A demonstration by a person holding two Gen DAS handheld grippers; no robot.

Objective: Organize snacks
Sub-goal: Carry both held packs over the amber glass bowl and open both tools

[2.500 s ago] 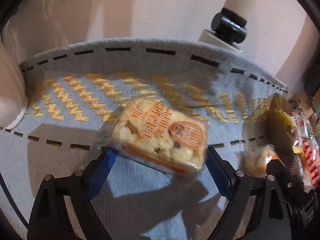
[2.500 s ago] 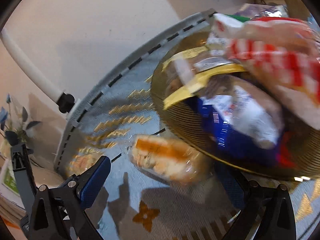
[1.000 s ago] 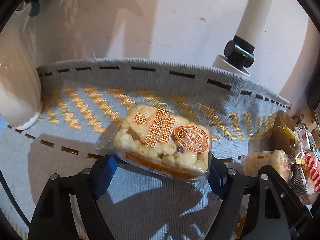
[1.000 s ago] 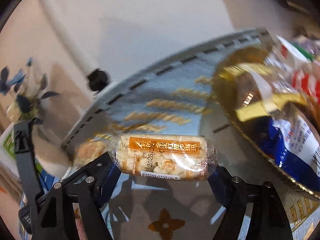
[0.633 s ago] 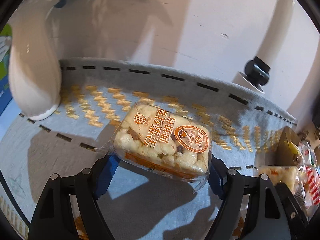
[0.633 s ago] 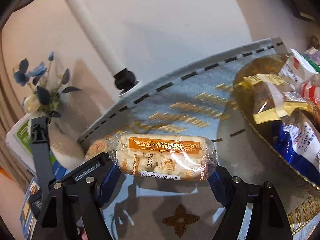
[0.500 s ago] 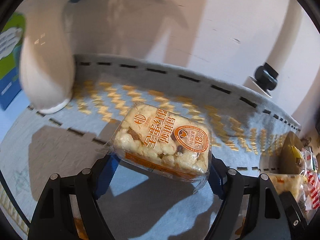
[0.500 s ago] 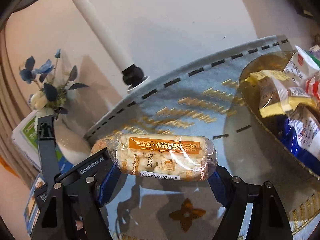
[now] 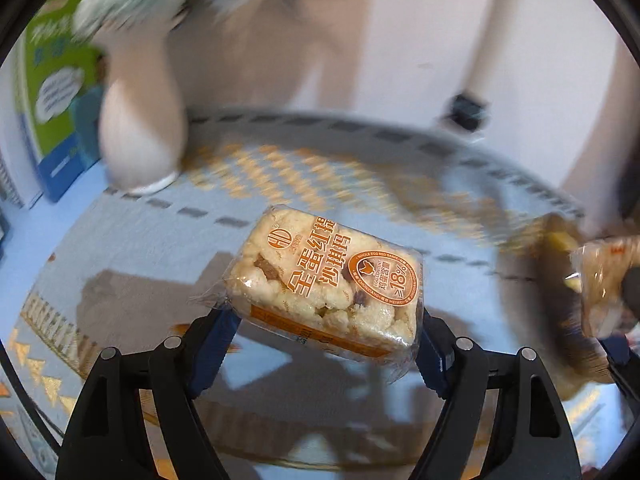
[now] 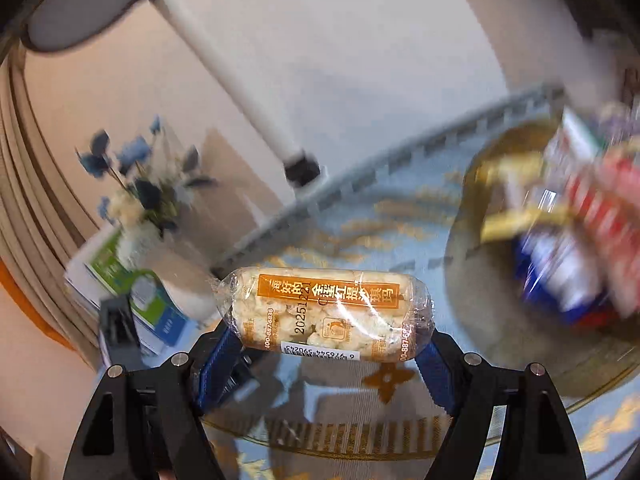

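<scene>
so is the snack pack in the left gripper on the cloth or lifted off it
Lifted: the snack pack sits clamped between the left gripper pads, its shadow lying apart on the tablecloth.

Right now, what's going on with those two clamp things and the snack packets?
A person is sorting snacks with a handheld gripper in each hand. The left gripper is clamped on a wrapped puffed-rice cake, and the right gripper is clamped on a second rice cake. Both packets are held up off the blue patterned tablecloth. A gold tray heaped with other snack packets sits to the right.
</scene>
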